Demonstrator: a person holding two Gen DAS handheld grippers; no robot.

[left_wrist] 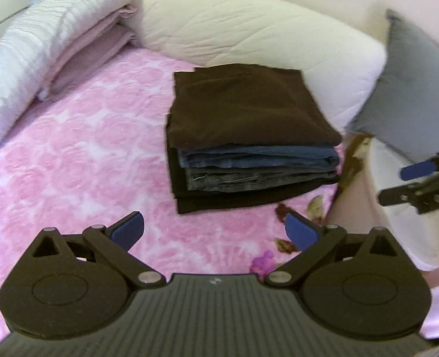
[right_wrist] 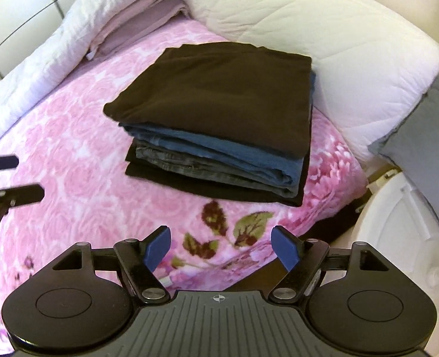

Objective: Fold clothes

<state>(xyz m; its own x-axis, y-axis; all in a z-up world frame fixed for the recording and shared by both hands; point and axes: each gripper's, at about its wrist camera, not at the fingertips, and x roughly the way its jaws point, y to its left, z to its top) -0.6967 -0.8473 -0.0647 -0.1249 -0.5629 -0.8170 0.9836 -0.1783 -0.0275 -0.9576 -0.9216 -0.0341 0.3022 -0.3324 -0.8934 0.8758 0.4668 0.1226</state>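
Stack of folded clothes (left_wrist: 246,136) lies flat on the pink floral bedspread (left_wrist: 79,160), long axis running toward the white pillow (left_wrist: 249,29) it touches, grey cushion (left_wrist: 409,89) beside. Left claw (left_wrist: 215,233) and right claw (right_wrist: 220,245) hover before it, jaws apart, empty.

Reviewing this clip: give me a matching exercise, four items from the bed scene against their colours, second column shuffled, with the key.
Items:
1. top garment of the folded stack
2. jeans under it
3. bedspread
4. cushion at the right edge

Colours:
A. pink floral
B. grey
C. dark brown
D. blue denim

Pairs: 1-C, 2-D, 3-A, 4-B
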